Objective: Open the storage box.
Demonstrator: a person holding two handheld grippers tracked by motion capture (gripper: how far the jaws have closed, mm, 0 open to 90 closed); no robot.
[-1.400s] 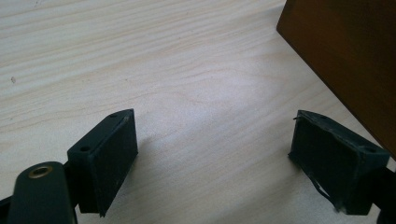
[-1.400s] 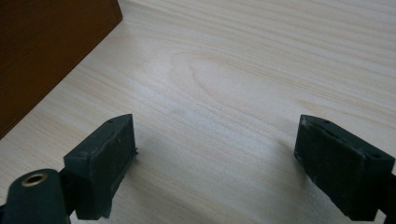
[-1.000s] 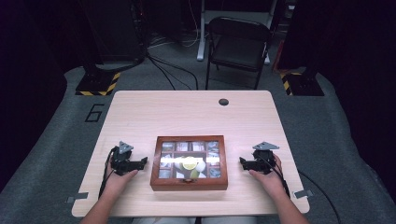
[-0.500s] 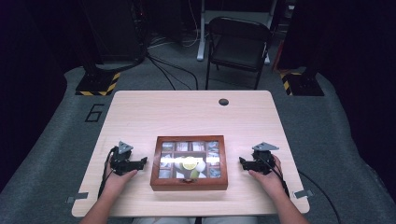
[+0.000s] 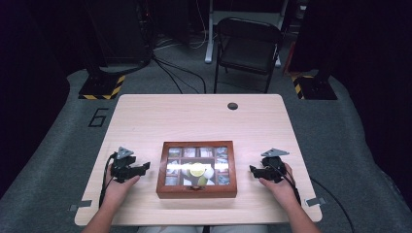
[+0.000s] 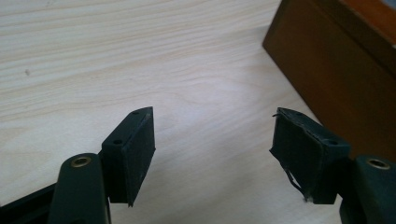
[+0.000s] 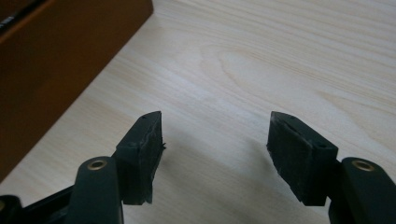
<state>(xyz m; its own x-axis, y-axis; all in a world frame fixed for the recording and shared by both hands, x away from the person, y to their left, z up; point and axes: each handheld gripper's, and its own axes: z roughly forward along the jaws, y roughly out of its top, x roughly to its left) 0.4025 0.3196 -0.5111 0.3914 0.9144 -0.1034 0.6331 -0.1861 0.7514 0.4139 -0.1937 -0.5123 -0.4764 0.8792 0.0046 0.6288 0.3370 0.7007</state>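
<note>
The wooden box with a glass lid sits closed on the table, between the two grippers and untouched; nothing looks begun. The left gripper and right gripper have just been closing, jaws still apart and empty. Glare on the lid obscures the compartments' contents.

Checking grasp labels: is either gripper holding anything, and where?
Nothing held. Left gripper and right gripper have just been closing on bare table, either side of the wooden box.
</note>
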